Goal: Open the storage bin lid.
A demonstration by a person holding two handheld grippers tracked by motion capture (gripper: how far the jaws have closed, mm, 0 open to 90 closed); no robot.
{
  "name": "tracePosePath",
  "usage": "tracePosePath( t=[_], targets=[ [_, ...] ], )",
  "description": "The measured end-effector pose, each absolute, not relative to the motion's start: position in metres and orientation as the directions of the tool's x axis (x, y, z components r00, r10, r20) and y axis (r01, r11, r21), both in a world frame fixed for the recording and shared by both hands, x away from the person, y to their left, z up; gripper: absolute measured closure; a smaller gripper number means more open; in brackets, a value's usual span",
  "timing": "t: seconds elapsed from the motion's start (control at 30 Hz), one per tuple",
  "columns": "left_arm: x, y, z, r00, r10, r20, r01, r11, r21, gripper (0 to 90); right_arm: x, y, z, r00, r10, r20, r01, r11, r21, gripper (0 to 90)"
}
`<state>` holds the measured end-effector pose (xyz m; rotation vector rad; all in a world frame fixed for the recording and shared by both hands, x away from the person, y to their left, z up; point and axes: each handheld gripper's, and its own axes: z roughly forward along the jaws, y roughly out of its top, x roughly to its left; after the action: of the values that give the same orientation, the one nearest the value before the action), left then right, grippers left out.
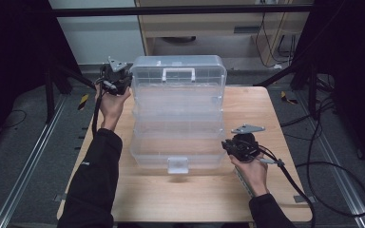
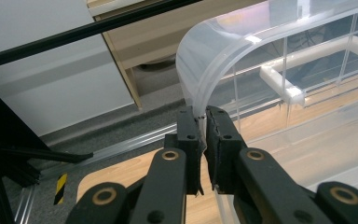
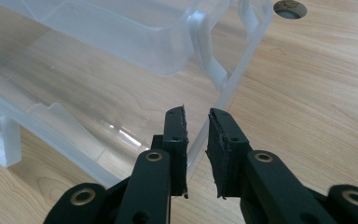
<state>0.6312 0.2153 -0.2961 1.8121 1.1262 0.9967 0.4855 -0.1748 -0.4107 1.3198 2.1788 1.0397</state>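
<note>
1. I am working on the clear plastic organiser box (image 1: 178,114), which sits in the middle of the wooden table (image 1: 266,114) with its lid (image 1: 178,76) swung up and back, white handle (image 1: 178,73) at the far edge.
2. My left gripper (image 2: 203,122) is pinched on the rounded far-left corner of that lid; the thin clear rim runs right between the pads, which sit nearly together on it.
3. My right gripper (image 3: 196,122) is closed on the near right wall of the base (image 3: 121,93); the clear wall edge stands between the jaws, and I judge the pads to be pressing it, though the gap looks a touch looser here.
4. The white latch (image 1: 177,165) on the near front edge hangs free, so the box is unfastened.
5. I read this step as steadying the base with the right while the left swings the lid on its hinge.
6. The next move asks my left hand to follow the lid's arc without twisting the thin rim, and my right hand to keep the base from sliding on the wood.
</note>
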Motion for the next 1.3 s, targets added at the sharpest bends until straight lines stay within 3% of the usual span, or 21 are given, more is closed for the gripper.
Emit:
tracePosePath(
  t=[1.3],
  targets=[
    [0.669, 0.208, -0.303, 0.265, 0.943, 0.203, 0.366, -0.293, 0.883, 84.1, 0.486, -0.174, -0.411, -0.478, 0.877, 0.051, 0.590, 0.278, 0.758, 77.3]
  ],
)
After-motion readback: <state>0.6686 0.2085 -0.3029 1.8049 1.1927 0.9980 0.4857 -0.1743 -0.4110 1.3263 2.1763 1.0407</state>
